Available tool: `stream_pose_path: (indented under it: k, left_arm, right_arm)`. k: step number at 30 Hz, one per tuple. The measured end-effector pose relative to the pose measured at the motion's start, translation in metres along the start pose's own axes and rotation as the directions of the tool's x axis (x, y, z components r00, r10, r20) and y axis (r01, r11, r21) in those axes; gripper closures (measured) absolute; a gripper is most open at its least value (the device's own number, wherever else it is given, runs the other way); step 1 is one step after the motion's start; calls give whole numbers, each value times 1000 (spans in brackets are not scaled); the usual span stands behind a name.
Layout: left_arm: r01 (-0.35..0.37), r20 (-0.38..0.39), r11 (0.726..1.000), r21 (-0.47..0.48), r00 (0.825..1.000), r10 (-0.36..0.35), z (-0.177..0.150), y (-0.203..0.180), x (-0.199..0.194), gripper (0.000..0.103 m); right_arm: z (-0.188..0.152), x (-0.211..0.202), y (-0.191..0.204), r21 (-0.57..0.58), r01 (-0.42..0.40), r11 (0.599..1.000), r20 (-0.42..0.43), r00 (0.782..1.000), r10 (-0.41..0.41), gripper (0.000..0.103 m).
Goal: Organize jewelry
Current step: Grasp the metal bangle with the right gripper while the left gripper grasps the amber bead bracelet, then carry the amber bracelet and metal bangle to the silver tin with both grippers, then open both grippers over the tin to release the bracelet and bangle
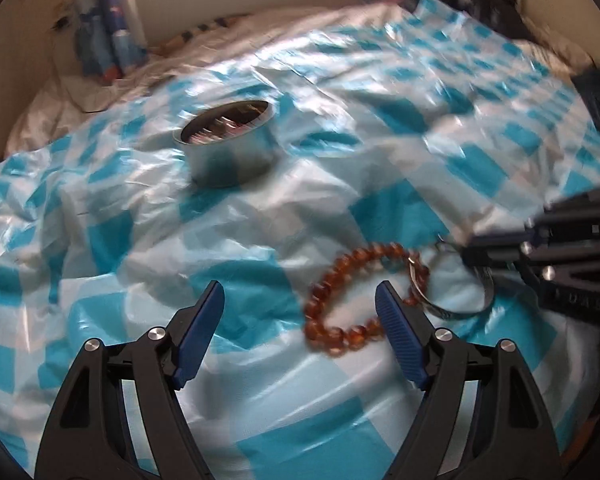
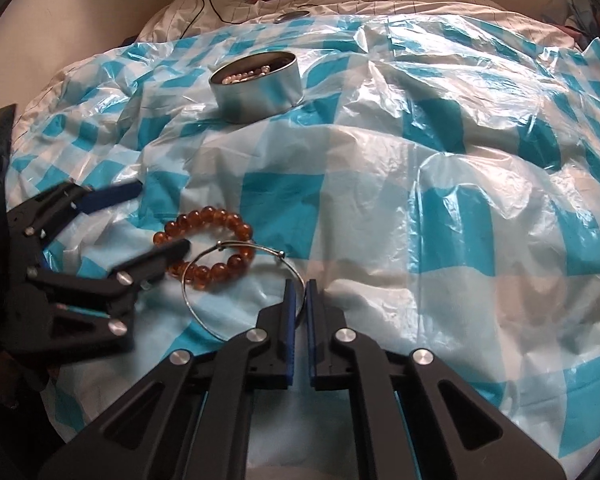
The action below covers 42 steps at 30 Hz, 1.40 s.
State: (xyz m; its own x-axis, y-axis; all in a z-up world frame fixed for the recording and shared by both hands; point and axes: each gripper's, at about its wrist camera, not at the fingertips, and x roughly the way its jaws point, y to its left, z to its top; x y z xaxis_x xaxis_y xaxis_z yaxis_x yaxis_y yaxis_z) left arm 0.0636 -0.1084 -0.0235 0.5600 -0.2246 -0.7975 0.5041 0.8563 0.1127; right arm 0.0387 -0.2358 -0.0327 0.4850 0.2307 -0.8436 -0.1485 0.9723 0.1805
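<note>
On checked sheet (image 2: 380, 208): right tongs (image 2: 299, 292) clamp wire bangle (image 2: 204, 312).

Left gripper (image 1: 300, 300): jaws apart, angled down, nothing pinched. Right gripper (image 2: 299, 290): jaws nearly together, angled down, clamped on a thin wire between the pads.

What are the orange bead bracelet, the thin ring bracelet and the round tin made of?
Bead bracelet: glossy, see-through amber beads, likely glass, resin or plastic; they glint and let light through.
Thin bangle: silvery wire, probably metal, with a bright shine.
Round tin: smooth grey metal by the look of it; its wall mirrors the blue checks.
</note>
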Motion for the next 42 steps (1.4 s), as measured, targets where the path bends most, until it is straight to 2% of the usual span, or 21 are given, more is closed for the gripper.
stream_pose_path:
  k: [1, 2, 3, 7, 11, 14, 19, 23, 28, 31, 34, 36, 38, 40, 42]
  left_arm:
    - [18, -17, 1000, 1, 1000, -18, 0, -1, 3, 55]
    - [46, -46, 999, -20, 998, -47, -1, 1, 6, 82]
    - [56, -67, 998, -32, 996, -58, -1, 3, 9, 92]
    - [113, -40, 991, -65, 993, -115, -2, 9, -1, 93]
    - [174, 44, 976, -130, 985, -169, 3, 30, -30, 93]
    - [187, 95, 968, -166, 980, -173, 14, 48, -42, 93]
    - [167, 148, 967, -192, 979, -140, 40, 74, -43, 93]
    - [155, 180, 972, -176, 976, -123, 71, 86, -42, 93]
    - [180, 246, 969, -169, 960, -135, 115, 95, -36, 93]
    - [177, 263, 968, -180, 957, -126, 133, 100, -22, 93]
    - [148, 229, 965, -215, 969, -97, 144, 112, 12, 93]
    - [78, 139, 973, -218, 989, -48, 142, 118, 45, 92]
    - [48, 85, 970, -238, 996, -28, 135, 129, 62, 92]
    - [56, 85, 962, -269, 996, -34, 129, 140, 60, 91]
    - [29, 79, 963, -267, 997, -8, 127, 143, 52, 82]
  right_arm:
    - [0, 1, 0, -1, 0, 1000, -4, 1000, 0, 98]
    - [0, 1, 1, -8, 6, 1000, -4, 1000, -6, 98]
    - [0, -1, 2, -13, 8, 1000, 1, 1000, -8, 98]
    - [1, -7, 2, 5, -33, 999, 24, 999, 33, 101]
    - [12, -27, 1, 38, -101, 994, 104, 990, 97, 101]
    - [28, -39, 7, 28, -128, 991, 155, 980, 123, 101]
    - [60, -45, 16, 3, -142, 990, 212, 967, 138, 101]
    - [92, -40, 18, -26, -86, 996, 245, 965, 90, 101]
    - [128, -25, 17, -72, 0, 997, 265, 964, 19, 101]
    - [147, -12, 13, -86, 27, 996, 266, 964, -3, 101]
    - [170, 8, 17, -127, 72, 989, 266, 963, -37, 100]
    - [179, 20, 25, -159, 100, 982, 266, 963, -55, 100]
    - [189, 36, 35, -195, 118, 974, 261, 963, -65, 100]
    - [194, 51, 45, -224, 144, 964, 258, 963, -84, 100]
    - [198, 67, 53, -244, 147, 959, 233, 968, -89, 99]
